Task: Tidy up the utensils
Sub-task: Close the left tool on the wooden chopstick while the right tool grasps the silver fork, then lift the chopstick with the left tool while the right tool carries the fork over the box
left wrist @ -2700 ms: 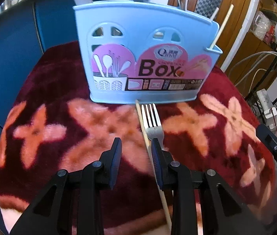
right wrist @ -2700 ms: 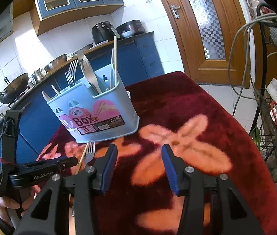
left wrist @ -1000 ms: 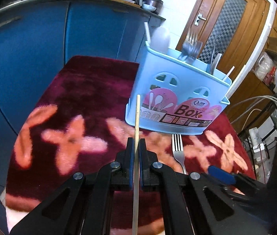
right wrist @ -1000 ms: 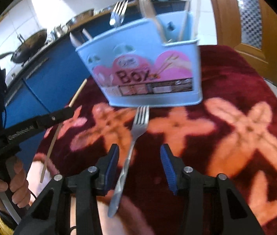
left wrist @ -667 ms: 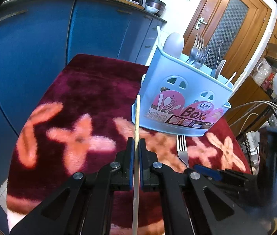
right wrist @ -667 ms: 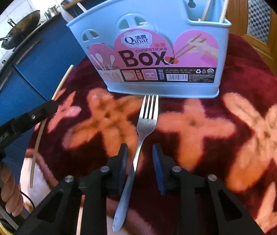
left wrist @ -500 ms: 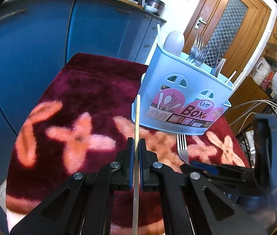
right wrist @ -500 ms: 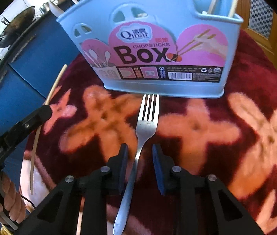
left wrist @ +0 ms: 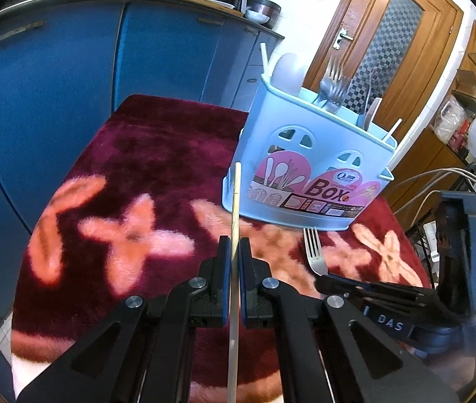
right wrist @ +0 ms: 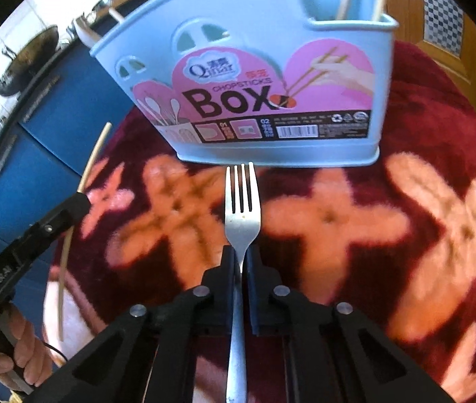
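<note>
A light blue utensil box (left wrist: 308, 168) labelled "Box" stands on a dark red flowered cloth (left wrist: 157, 154); it holds forks, a spoon and chopsticks. My left gripper (left wrist: 234, 252) is shut on a wooden chopstick (left wrist: 236, 201) that points toward the box's left end. My right gripper (right wrist: 240, 258) is shut on the neck of a metal fork (right wrist: 242, 211), tines just short of the box (right wrist: 265, 77). The fork (left wrist: 313, 252) and right gripper also show in the left wrist view, and the chopstick (right wrist: 80, 188) and left gripper in the right wrist view.
Blue kitchen cabinets (left wrist: 70, 77) stand behind the table, with pots on the counter. A wooden door (left wrist: 396, 43) is at the back right. Cables and a wire rack (left wrist: 466, 181) lie past the table's right edge.
My right gripper moved in over the fork and closed on its neck. My left gripper, holding the chopstick, has stayed almost still.
</note>
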